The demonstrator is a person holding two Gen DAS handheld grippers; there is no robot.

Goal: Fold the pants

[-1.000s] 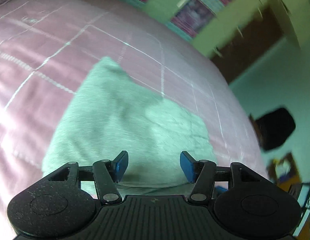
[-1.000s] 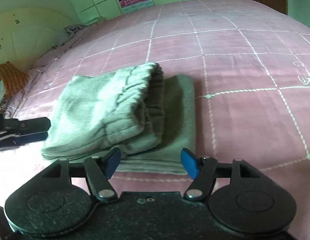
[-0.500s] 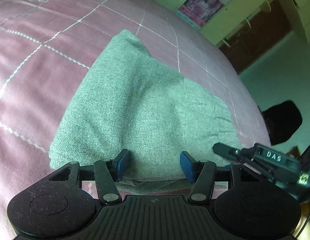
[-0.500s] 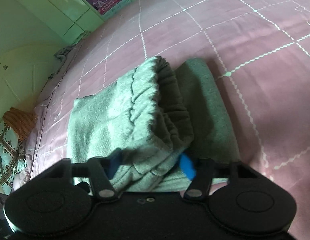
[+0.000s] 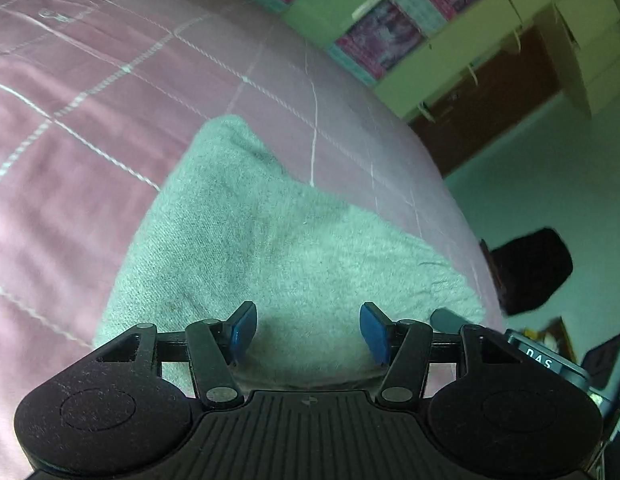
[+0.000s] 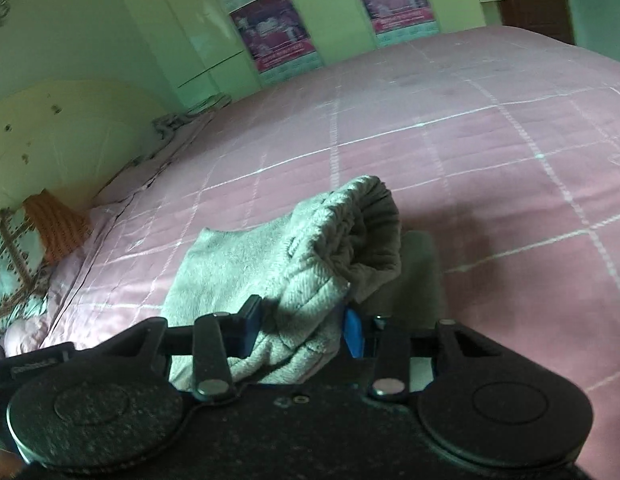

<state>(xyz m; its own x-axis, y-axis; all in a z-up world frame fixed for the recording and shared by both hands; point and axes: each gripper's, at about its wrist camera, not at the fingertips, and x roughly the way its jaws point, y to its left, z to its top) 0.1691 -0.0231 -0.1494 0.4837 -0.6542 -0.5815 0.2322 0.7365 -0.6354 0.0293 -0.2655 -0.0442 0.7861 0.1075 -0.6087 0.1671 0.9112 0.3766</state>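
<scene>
Open pink bed [image 6: 490,152] stretches beyond the folded pants [image 6: 293,256]; only the right tool [image 5: 550,356] crowds their near edge.

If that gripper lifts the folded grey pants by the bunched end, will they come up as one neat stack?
Probably not. The folded grey knit pants look soft and thick, so the layers would likely sag and unfold. The right gripper has its jaws around only the gathered waistband end. They seem light, and the fuzzy knit should not slip easily.
</scene>
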